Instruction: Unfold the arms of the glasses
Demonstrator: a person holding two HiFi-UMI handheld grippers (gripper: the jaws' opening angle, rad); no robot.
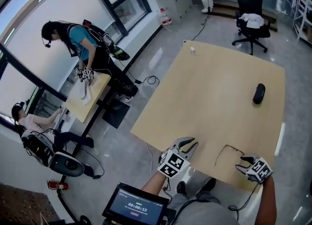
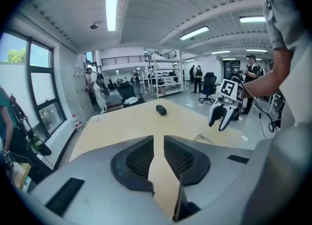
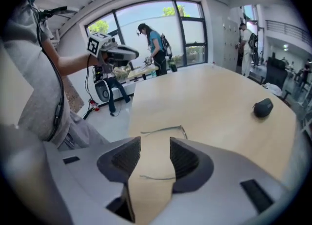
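Thin wire glasses (image 1: 227, 153) lie near the front edge of the light wooden table (image 1: 214, 92). In the right gripper view one arm (image 3: 163, 130) runs just ahead of the jaws and another thin piece (image 3: 158, 176) lies between them. My right gripper (image 1: 243, 162) is open, low over the glasses' right side, and I cannot tell whether it touches them. My left gripper (image 1: 188, 146) is open and holds nothing, a little to the left of the glasses (image 2: 202, 137). From the left gripper view the right gripper (image 2: 220, 118) hangs above the table.
A black case (image 1: 259, 93) lies on the table's right side, and a small white object (image 1: 192, 50) sits at the far corner. A tablet (image 1: 135, 204) is at my lap. Another person (image 1: 78, 39) works at a small table (image 1: 87, 97) to the left.
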